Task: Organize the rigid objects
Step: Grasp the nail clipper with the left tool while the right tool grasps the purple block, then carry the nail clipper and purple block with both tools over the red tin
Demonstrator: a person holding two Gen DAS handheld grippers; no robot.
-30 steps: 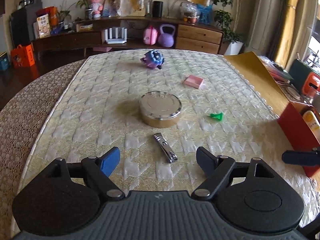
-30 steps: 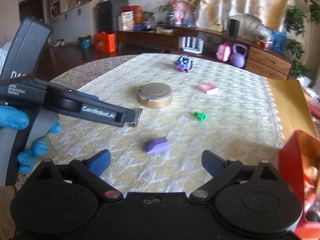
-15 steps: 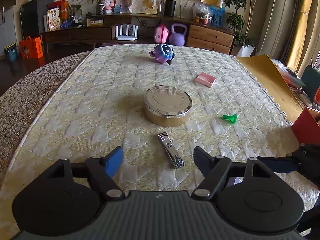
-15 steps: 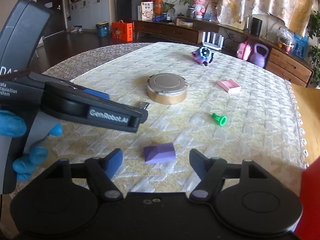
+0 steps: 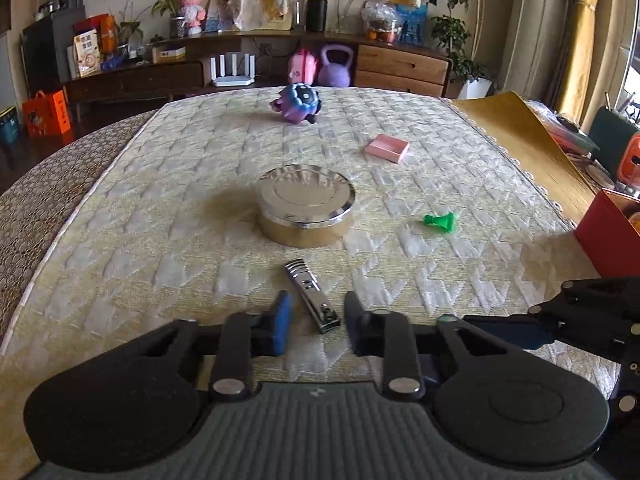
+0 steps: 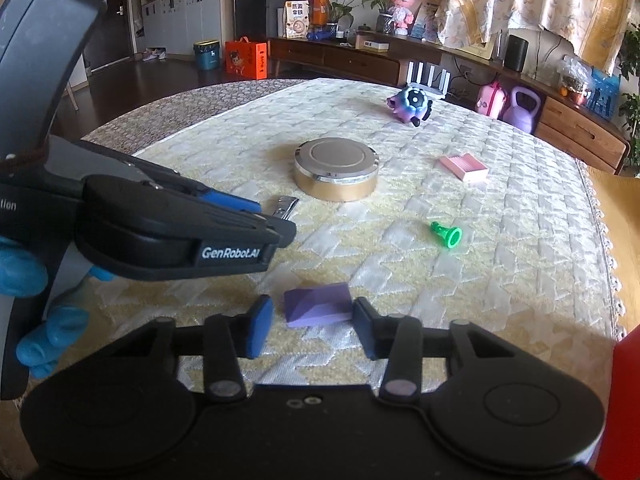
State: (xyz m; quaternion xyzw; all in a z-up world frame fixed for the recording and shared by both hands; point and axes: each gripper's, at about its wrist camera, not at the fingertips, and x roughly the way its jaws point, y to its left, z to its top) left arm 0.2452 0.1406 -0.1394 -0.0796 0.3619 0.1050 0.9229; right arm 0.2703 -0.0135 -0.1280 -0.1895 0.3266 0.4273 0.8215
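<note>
A steel nail clipper (image 5: pixel 312 295) lies on the quilted cloth, its near end between the fingers of my left gripper (image 5: pixel 318 318), which is partly closed around it without clamping. A purple block (image 6: pixel 318 304) lies between the fingers of my right gripper (image 6: pixel 308 322); the right finger touches it, the left pad stands apart. The left gripper body (image 6: pixel 168 224) shows in the right wrist view and hides most of the clipper (image 6: pixel 282 206). A round metal tin (image 5: pixel 305 203), a green piece (image 5: pixel 440 222), a pink box (image 5: pixel 387 148) and a purple-blue toy (image 5: pixel 298 104) lie farther off.
A red box (image 5: pixel 608 236) stands at the table's right edge. The right gripper's finger (image 5: pixel 516 330) reaches in low on the right of the left wrist view. A sideboard with clutter (image 5: pixel 256 68) stands behind the table.
Both grippers moved forward and down and narrowed. The left one now straddles the nail clipper, the right one straddles the purple block.
</note>
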